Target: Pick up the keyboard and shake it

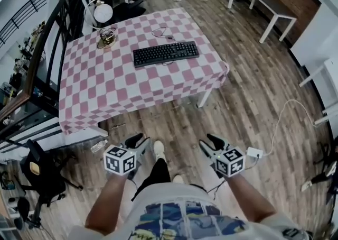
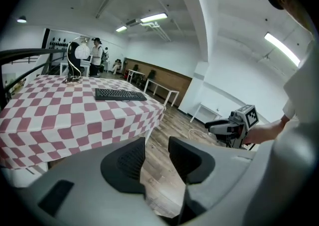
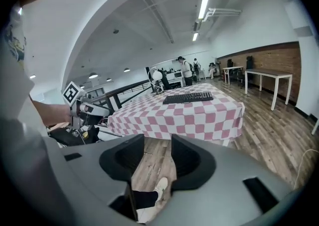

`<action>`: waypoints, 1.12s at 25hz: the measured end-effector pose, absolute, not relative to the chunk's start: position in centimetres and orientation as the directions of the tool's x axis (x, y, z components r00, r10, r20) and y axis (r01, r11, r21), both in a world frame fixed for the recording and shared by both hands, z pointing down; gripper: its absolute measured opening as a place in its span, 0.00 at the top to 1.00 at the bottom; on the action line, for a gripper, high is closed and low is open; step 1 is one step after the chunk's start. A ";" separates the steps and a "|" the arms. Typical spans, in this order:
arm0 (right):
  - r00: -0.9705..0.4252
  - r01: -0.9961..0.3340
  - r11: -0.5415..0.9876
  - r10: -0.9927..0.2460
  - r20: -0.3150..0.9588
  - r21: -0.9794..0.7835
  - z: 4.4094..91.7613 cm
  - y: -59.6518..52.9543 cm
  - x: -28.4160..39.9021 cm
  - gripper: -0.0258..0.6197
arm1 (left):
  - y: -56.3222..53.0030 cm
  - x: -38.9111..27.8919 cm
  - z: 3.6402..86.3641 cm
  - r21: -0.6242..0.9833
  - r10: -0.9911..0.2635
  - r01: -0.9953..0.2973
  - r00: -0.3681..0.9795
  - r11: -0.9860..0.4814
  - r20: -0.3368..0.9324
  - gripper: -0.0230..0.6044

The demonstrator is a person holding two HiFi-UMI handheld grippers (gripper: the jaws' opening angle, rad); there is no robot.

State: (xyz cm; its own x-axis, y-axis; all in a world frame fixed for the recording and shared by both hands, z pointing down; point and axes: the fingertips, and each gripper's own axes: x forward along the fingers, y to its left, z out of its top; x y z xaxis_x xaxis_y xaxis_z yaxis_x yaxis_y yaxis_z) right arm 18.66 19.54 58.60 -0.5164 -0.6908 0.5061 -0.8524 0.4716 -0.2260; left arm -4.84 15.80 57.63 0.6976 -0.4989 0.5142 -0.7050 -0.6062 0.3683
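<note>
Ahead, the keyboard lies on a checkered table; left gripper, right gripper: jaws apart.

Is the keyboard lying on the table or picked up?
Lying flat. The keyboard rests on the checkered tablecloth; the left gripper and right gripper hang far from it.

Table draped in pink-and-white checks, black keyboard flat near its middle, globe lamp at far-left corner
</note>
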 end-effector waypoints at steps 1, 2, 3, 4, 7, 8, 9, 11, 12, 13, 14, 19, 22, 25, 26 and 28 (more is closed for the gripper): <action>-0.509 -0.858 0.460 -0.693 0.511 -0.230 58.7 18.1 18.8 0.70 | 14.1 -5.3 57.8 0.378 -0.503 -0.707 0.698 -0.598 0.510 0.75; -0.501 -0.863 0.448 -0.695 0.516 -0.234 58.7 16.7 18.9 0.70 | 12.4 -5.7 58.0 0.385 -0.503 -0.708 0.698 -0.592 0.509 0.75; -0.494 -0.867 0.437 -0.697 0.520 -0.240 58.8 15.2 19.0 0.70 | 10.7 -6.2 58.3 0.390 -0.501 -0.708 0.698 -0.589 0.512 0.75; -0.488 -0.871 0.426 -0.699 0.523 -0.245 58.7 13.6 19.1 0.70 | 8.9 -6.5 58.6 0.391 -0.496 -0.707 0.698 -0.589 0.517 0.75; -0.466 -0.884 0.398 -0.705 0.534 -0.246 58.5 9.0 19.5 0.70 | 3.3 -6.8 58.7 0.371 -0.483 -0.700 0.700 -0.610 0.526 0.75; -0.459 -0.888 0.388 -0.707 0.538 -0.247 58.7 7.4 19.5 0.70 | 1.4 -6.9 58.5 0.364 -0.483 -0.697 0.701 -0.617 0.525 0.75; -0.455 -0.890 0.378 -0.706 0.543 -0.255 59.0 5.9 19.5 0.71 | -0.5 -7.1 58.5 0.361 -0.483 -0.695 0.703 -0.621 0.522 0.75; -0.454 -0.891 0.354 -0.699 0.553 -0.284 59.9 3.1 19.1 0.71 | -4.1 -7.9 58.7 0.363 -0.483 -0.693 0.705 -0.623 0.519 0.75; -0.455 -0.891 0.347 -0.694 0.559 -0.294 60.3 1.8 18.8 0.72 | -5.7 -8.3 58.8 0.365 -0.481 -0.692 0.707 -0.623 0.518 0.75; -0.455 -0.891 0.345 -0.688 0.565 -0.297 60.7 0.8 18.4 0.73 | -7.2 -8.6 58.9 0.368 -0.478 -0.688 0.710 -0.625 0.517 0.75; -0.454 -0.891 0.347 -0.683 0.572 -0.293 60.9 -0.1 18.1 0.73 | -8.5 -8.9 59.0 0.369 -0.474 -0.685 0.714 -0.628 0.516 0.75; -0.456 -0.890 0.329 -0.671 0.585 -0.317 61.6 -4.9 16.9 0.74 | -14.2 -10.3 60.0 0.360 -0.462 -0.676 0.718 -0.644 0.521 0.75; -0.459 -0.889 0.332 -0.662 0.593 -0.317 61.4 -7.8 17.2 0.74 | -16.7 -10.3 60.7 0.377 -0.459 -0.675 0.721 -0.634 0.519 0.75; -0.461 -0.887 0.342 -0.651 0.604 -0.309 61.7 -11.4 17.6 0.74 | -19.6 -10.6 61.5 0.381 -0.463 -0.686 0.712 -0.621 0.528 0.75; -0.462 -0.887 0.345 -0.646 0.607 -0.308 62.0 -12.5 18.0 0.74 | -20.5 -10.6 61.9 0.381 -0.464 -0.690 0.708 -0.615 0.533 0.75; -0.466 -0.884 0.356 -0.637 0.614 -0.302 62.6 -14.9 19.1 0.74 | -22.2 -10.3 62.7 0.383 -0.466 -0.700 0.699 -0.603 0.543 0.75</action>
State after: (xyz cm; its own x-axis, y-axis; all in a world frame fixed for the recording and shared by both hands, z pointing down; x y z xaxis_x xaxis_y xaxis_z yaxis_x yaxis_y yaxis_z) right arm 19.09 -14.93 62.56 -0.4663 -0.6367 0.6141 -0.8842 0.3560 -0.3023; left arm -10.30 -22.24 62.65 0.6986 -0.4662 0.5427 -0.6999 -0.6027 0.3833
